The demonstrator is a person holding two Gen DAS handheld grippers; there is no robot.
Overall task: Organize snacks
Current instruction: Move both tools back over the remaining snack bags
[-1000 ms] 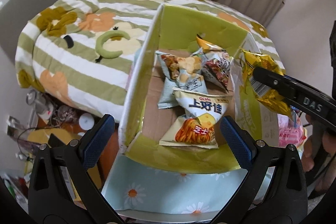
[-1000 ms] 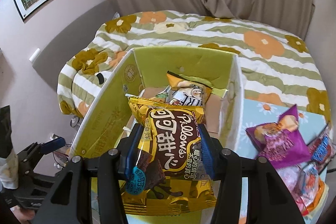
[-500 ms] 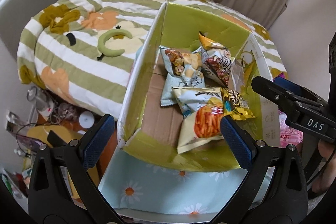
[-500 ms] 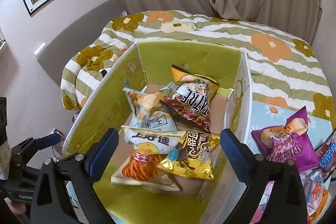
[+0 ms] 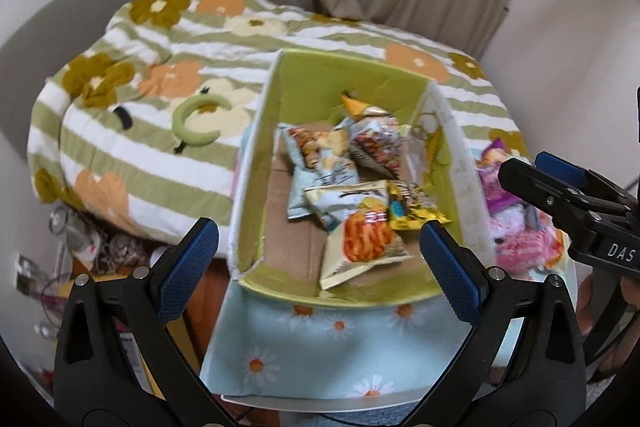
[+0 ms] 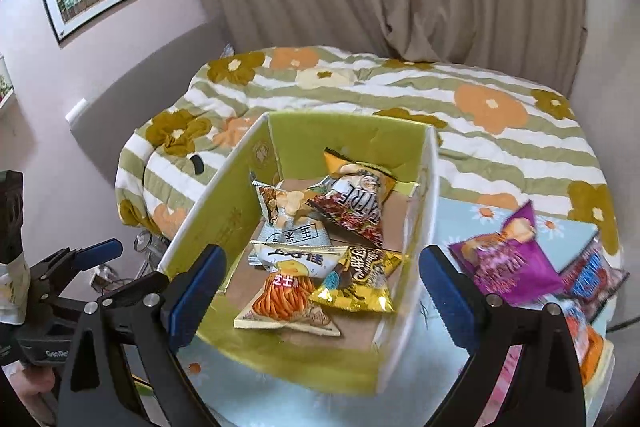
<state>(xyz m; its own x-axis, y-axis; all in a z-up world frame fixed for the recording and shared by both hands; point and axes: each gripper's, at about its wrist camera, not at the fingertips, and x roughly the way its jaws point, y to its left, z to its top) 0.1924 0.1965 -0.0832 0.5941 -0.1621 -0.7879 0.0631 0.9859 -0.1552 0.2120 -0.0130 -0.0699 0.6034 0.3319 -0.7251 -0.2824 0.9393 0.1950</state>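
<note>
- Left gripper point(image 5: 318, 255) hangs in front of the cardboard box point(image 6: 224, 195), angled down at it, jaws spread wide and nothing between them.
- In the box, four bags lie in a loose heap on the floor: a pale blue bag point(image 6: 286, 223) toward the far left wall, a dark red bag point(image 6: 352, 211) beside it toward the far wall, a cheese-snack bag point(image 6: 288, 287) at the near side, and the gold chocolate bag point(image 6: 360, 279) leaning on its right edge.
- These look light, puffy and crinkly with slick foil skins; I'd judge the contents crush easily, so a pinch on a sealed end or a flat corner beats squeezing the belly.
- Right gripper point(image 6: 320, 295) sits above the box's near end, tilted down, fingers parted to full width and empty, the gold bag lying free below.
- Right of the box, on the daisy-print cloth point(image 6: 460, 223), more snacks wait: a purple bag point(image 6: 504, 259) just beside the box's right wall, and a red-and-blue bag point(image 6: 592, 273) further out; the blurred pile nearer the camera I can't identify.
</note>
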